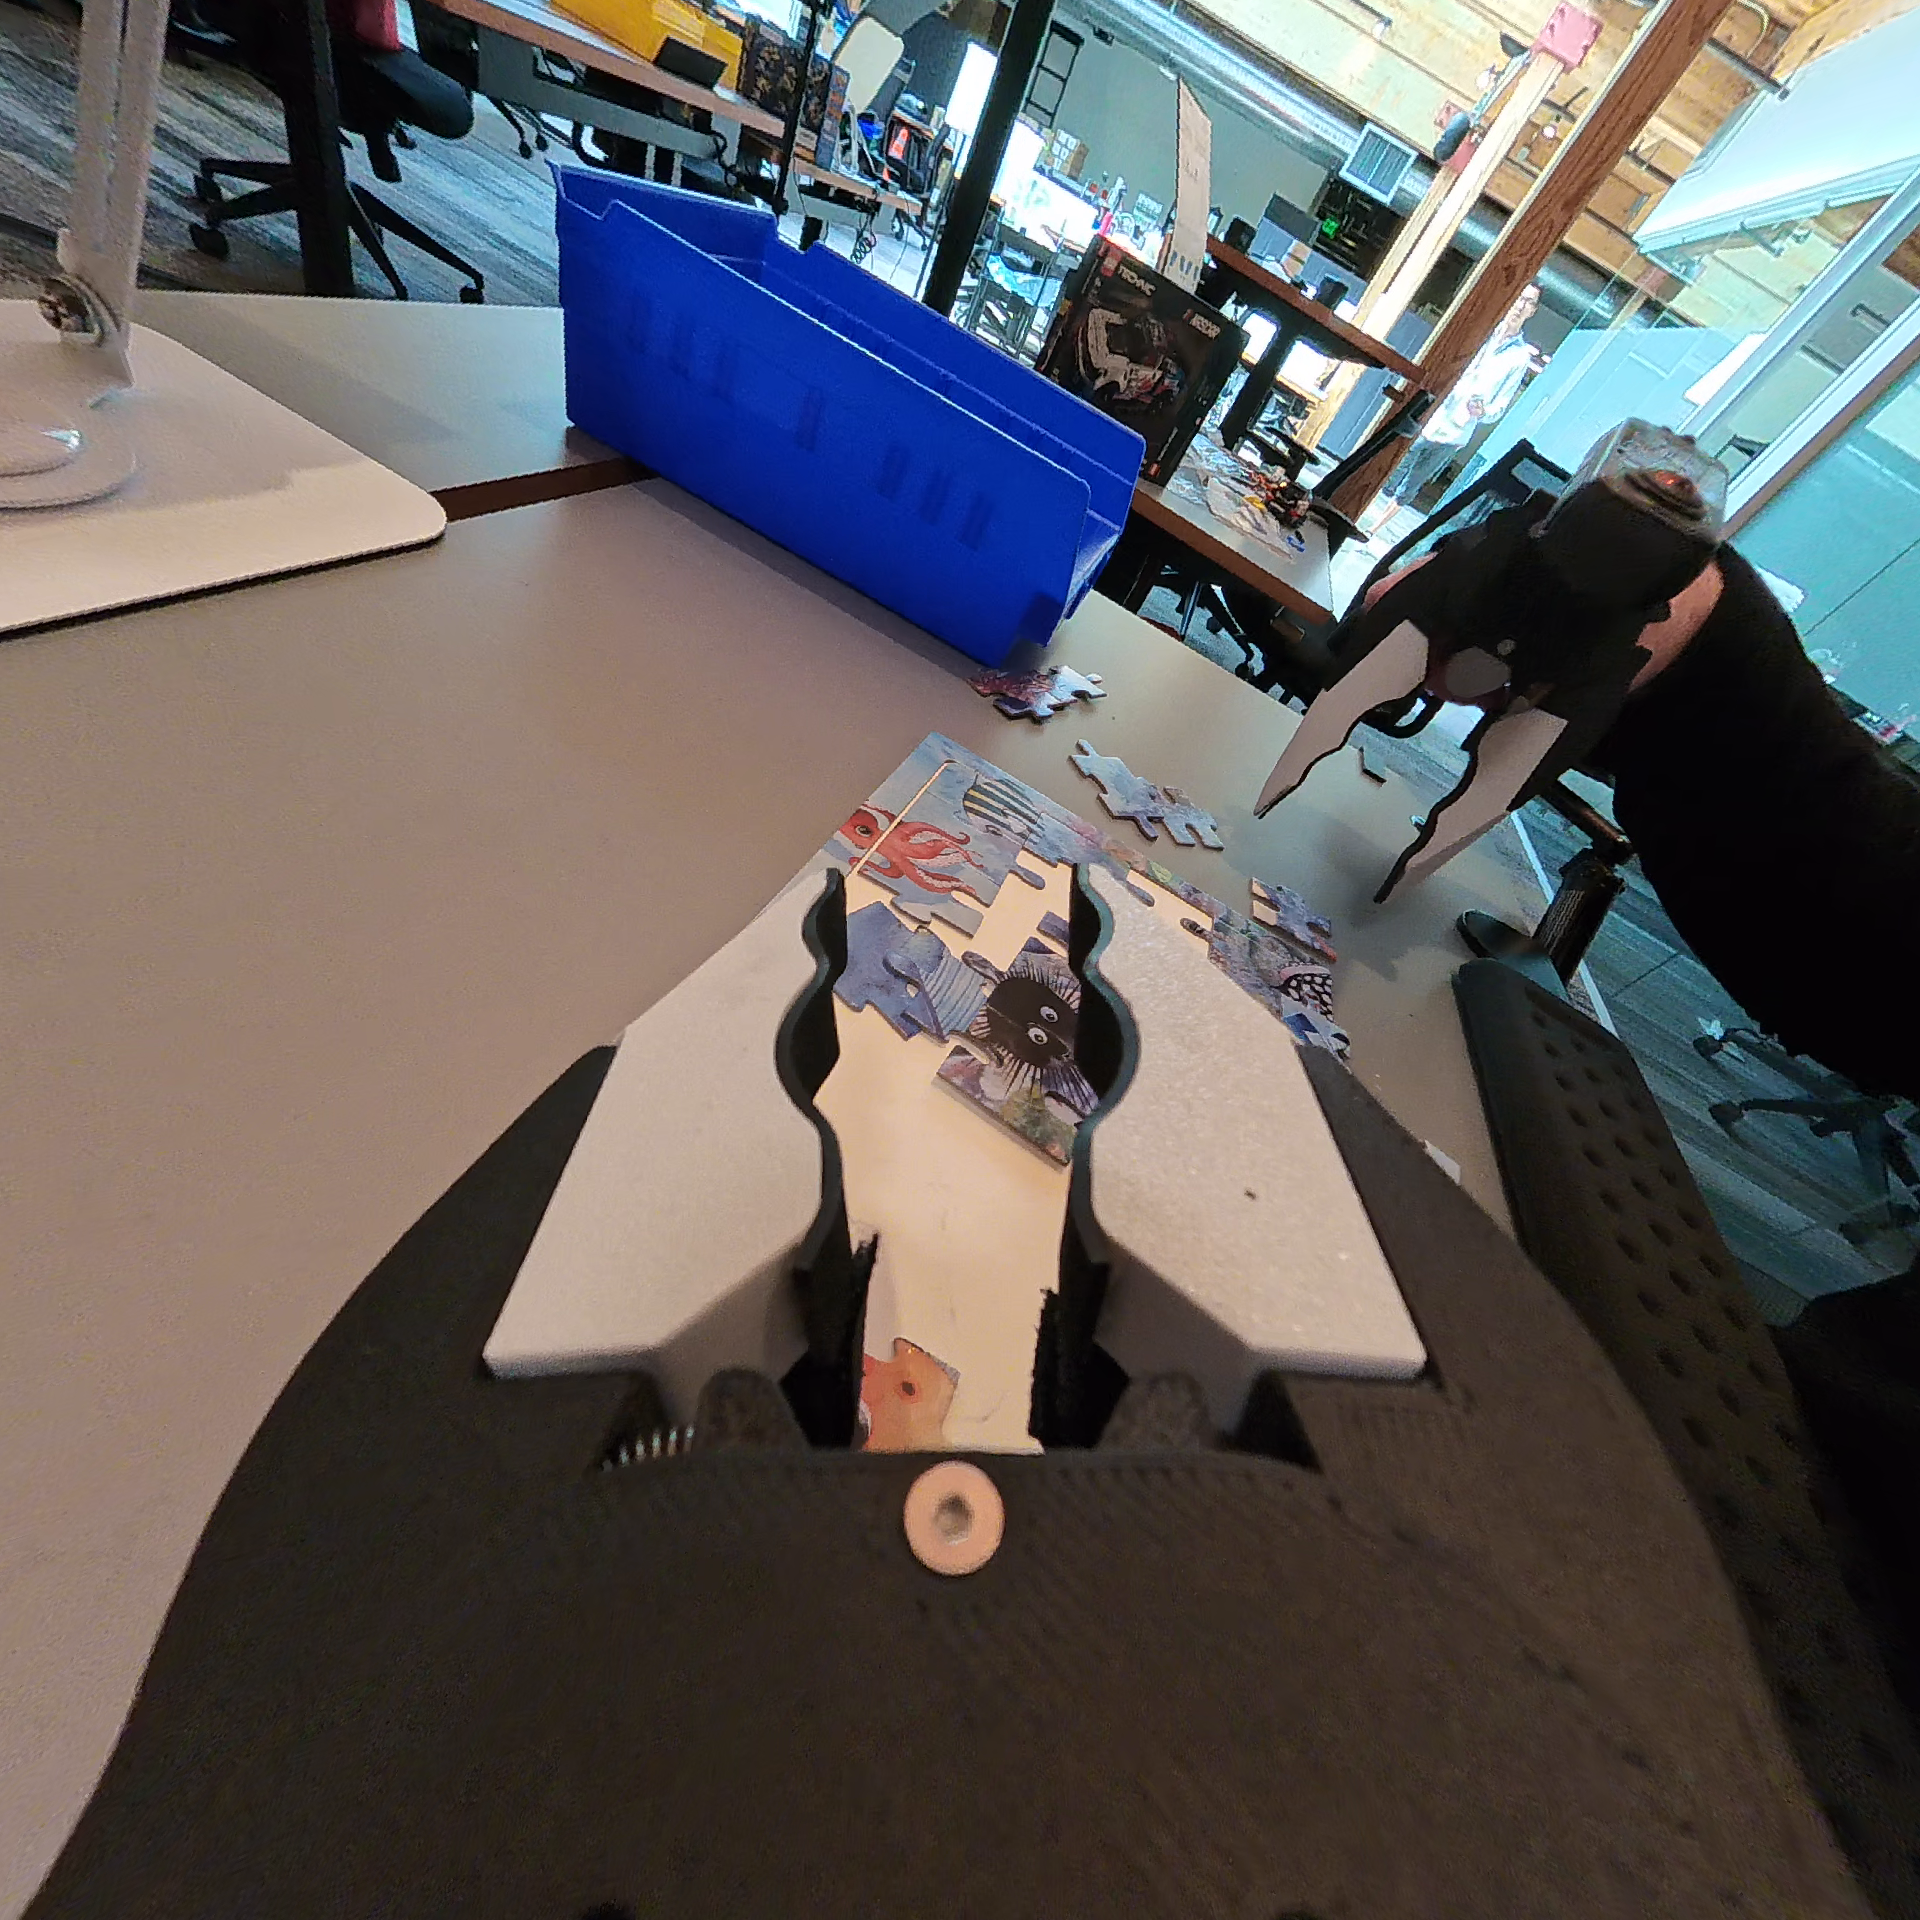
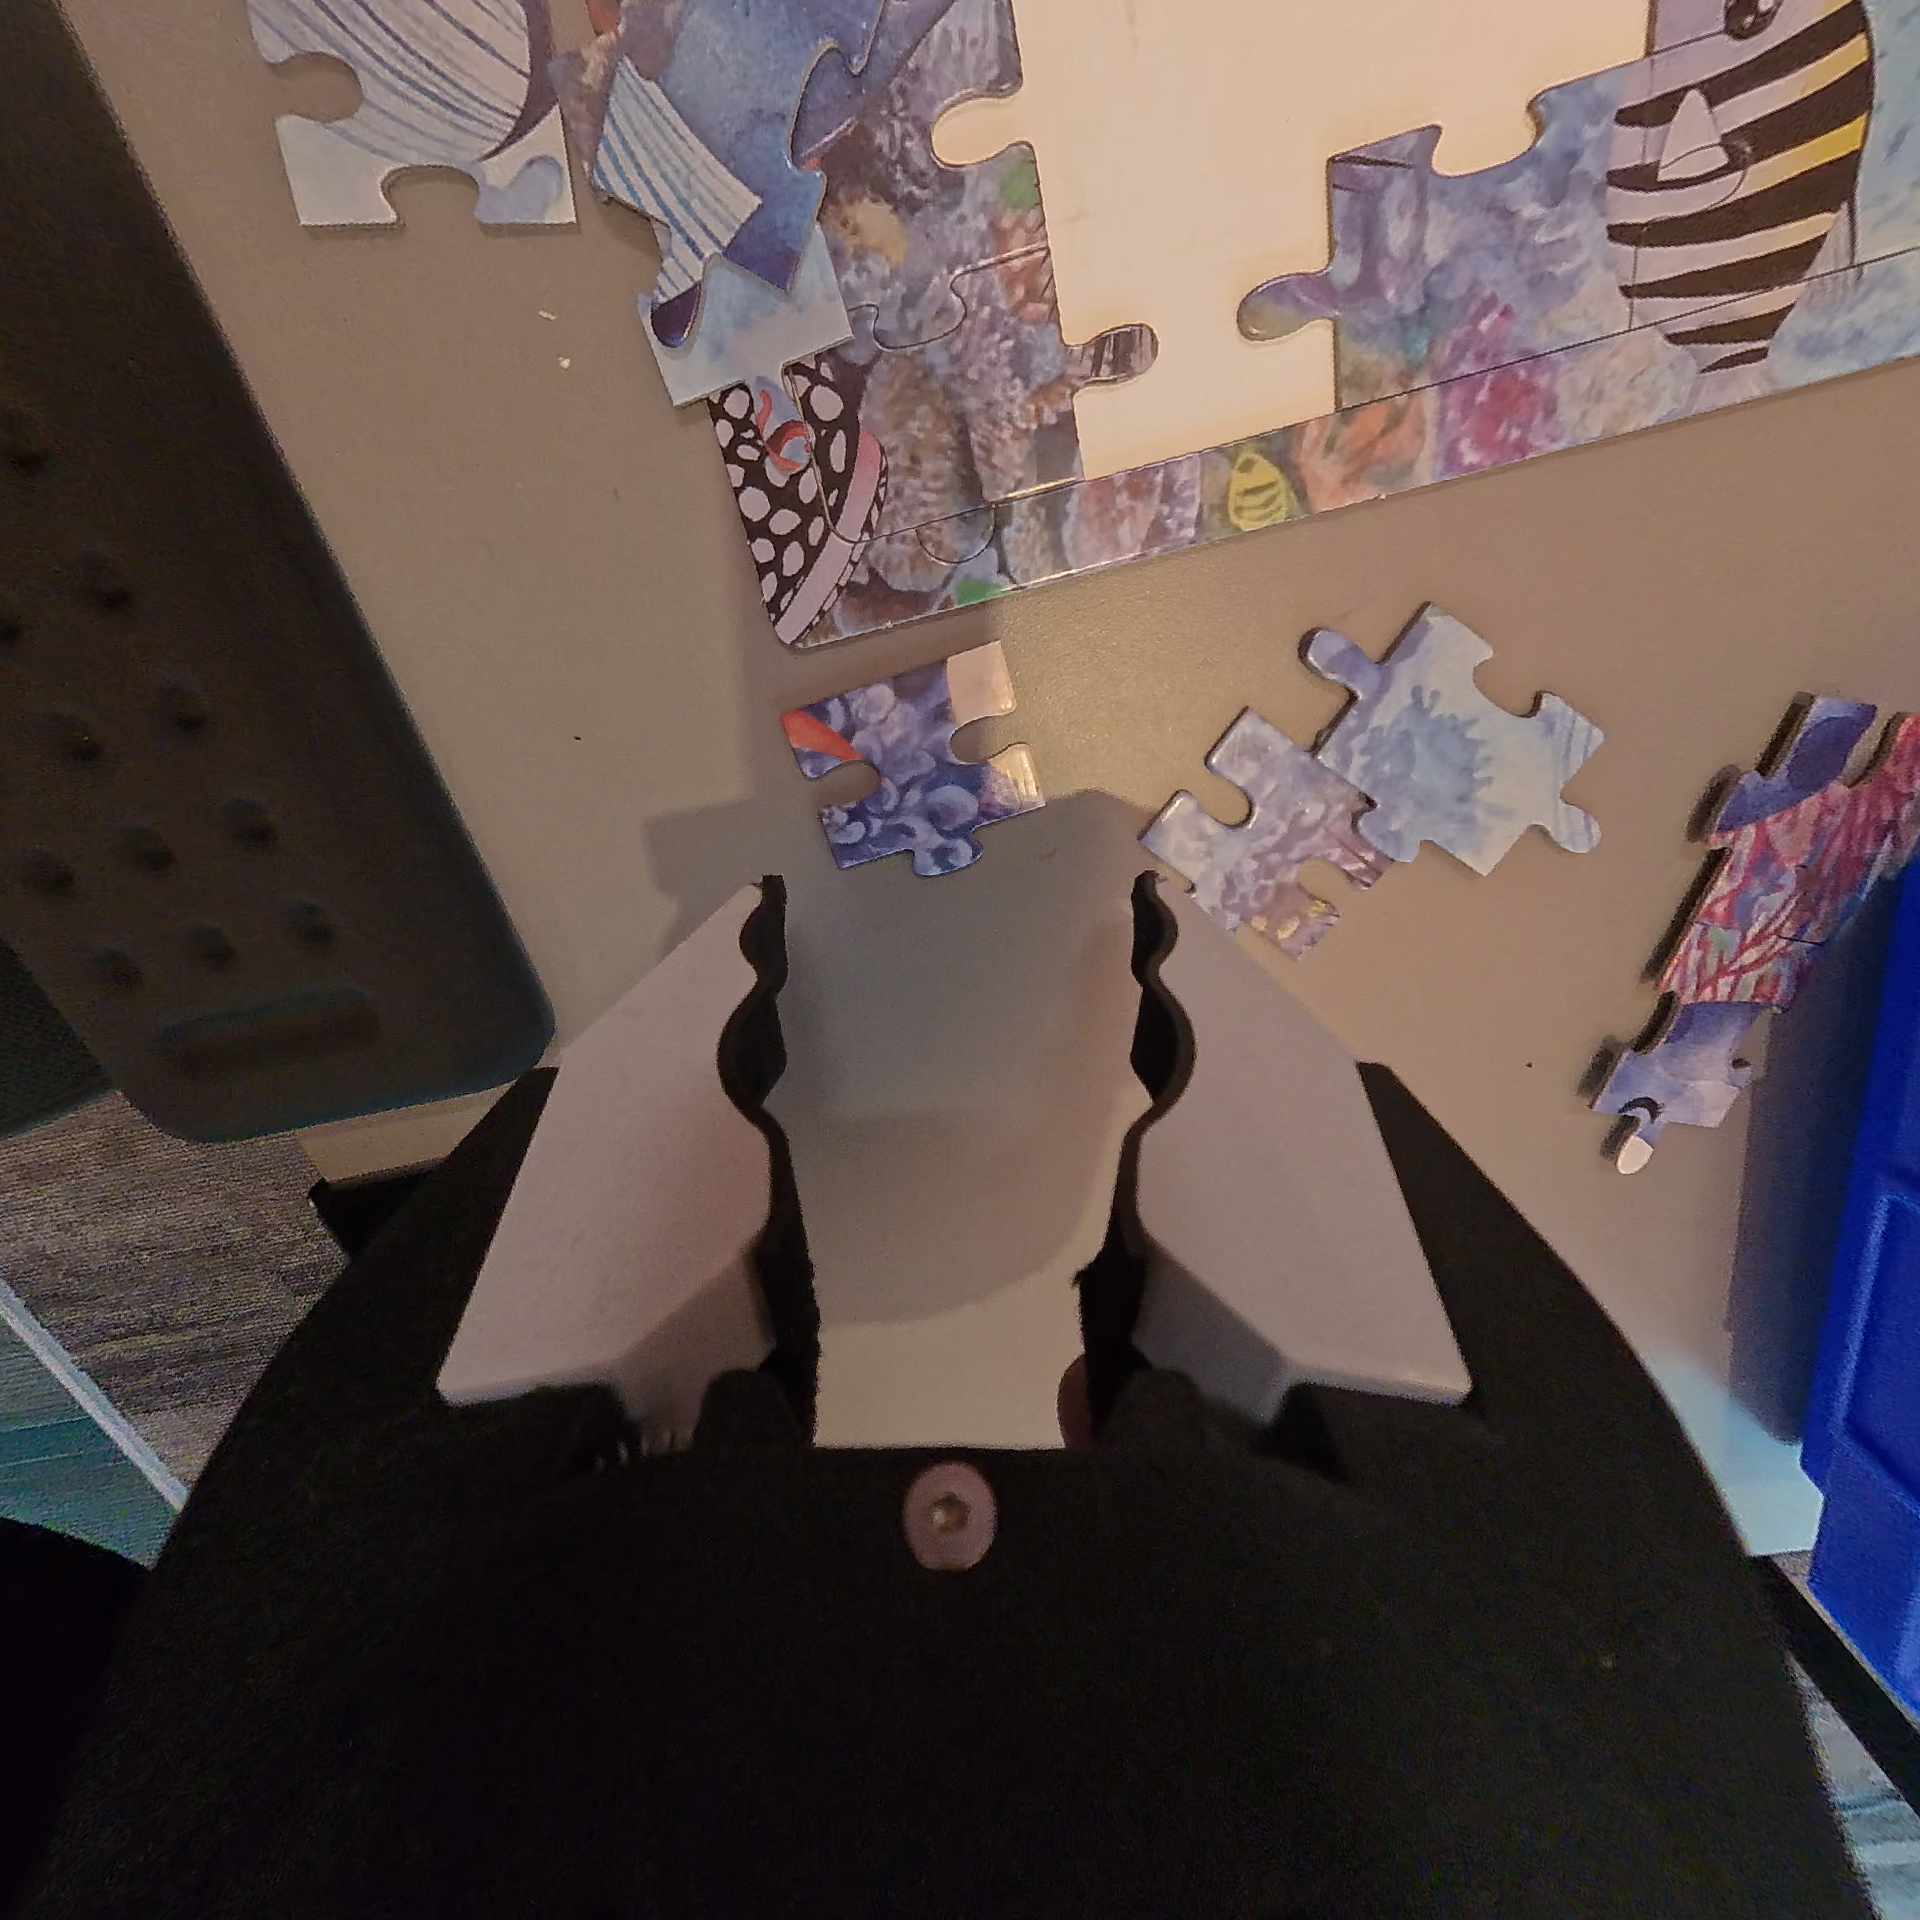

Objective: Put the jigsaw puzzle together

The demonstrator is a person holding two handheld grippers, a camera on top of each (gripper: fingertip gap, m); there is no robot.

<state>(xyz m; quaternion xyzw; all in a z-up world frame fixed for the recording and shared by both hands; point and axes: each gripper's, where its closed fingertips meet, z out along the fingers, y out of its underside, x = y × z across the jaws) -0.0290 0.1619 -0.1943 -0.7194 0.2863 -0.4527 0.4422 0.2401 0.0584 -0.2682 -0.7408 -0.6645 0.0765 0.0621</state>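
Each gripper has a black, layered-print body, two pale grey wedge fingers (image 2: 644,1132) with wavy black inner edges, and a round central screw (image 2: 948,1523).

I see a grey table (image 1: 312,831) under bright daylight; beyond it an open workshop with wooden beams (image 1: 1558,197), glass partitions (image 1: 1787,343), black office chairs (image 1: 343,135), cluttered desks (image 1: 1247,520); grey carpet (image 2: 135,1247) below.

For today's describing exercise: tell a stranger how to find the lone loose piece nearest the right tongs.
Start at the puzzle board and find its corner with the black, white-spotted fish. On the bare table just below that corner, ahead of the open right tongs, lies a single piece. Unlike the paler overlapping pair to its right, it is dark blue with a red streak.
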